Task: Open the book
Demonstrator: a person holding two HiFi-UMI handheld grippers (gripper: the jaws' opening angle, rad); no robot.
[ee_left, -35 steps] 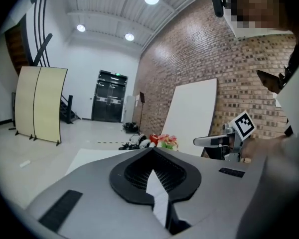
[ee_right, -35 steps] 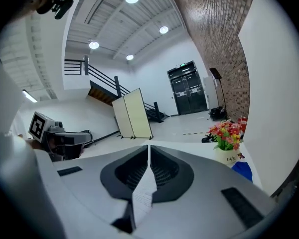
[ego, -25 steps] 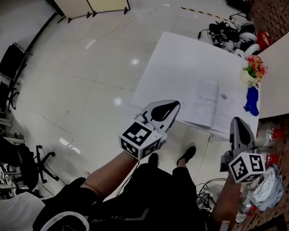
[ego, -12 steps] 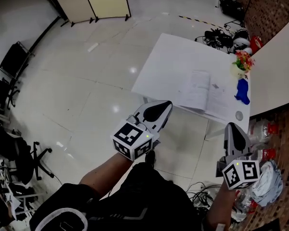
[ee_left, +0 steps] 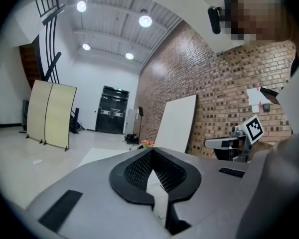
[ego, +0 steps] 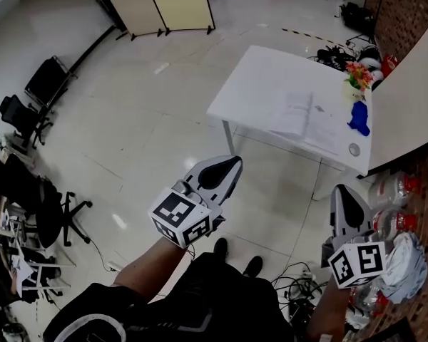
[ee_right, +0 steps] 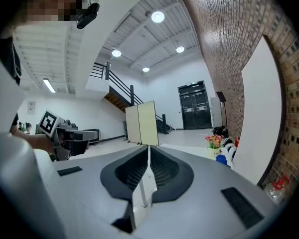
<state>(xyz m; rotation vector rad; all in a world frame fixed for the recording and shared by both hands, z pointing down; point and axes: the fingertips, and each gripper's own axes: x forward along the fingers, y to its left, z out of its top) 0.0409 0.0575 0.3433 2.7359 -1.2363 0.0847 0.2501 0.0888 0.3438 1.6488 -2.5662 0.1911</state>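
Observation:
The book (ego: 307, 116) lies open and flat on the white table (ego: 257, 84), far ahead of both grippers. My left gripper (ego: 230, 164) hangs over the tiled floor well short of the table, with its jaws together and nothing between them. Its shut tips (ee_left: 150, 152) show in the left gripper view. My right gripper (ego: 340, 191) is also over the floor, near the table's right corner but apart from it. Its jaws are shut and empty, with the tips (ee_right: 148, 149) pointing level across the room.
A flower vase (ego: 358, 77), a blue object (ego: 358, 118) and a small round thing (ego: 354, 149) stand at the table's right end. A white board (ego: 414, 91) leans on the brick wall. Plastic bottles (ego: 392, 191) lie at the right, office chairs (ego: 39, 84) at the left, a folding screen (ego: 164, 2) behind.
Both grippers and the head have drawn back from the table, which now looks smaller and farther away. The book stays open on it. Both jaws stay shut.

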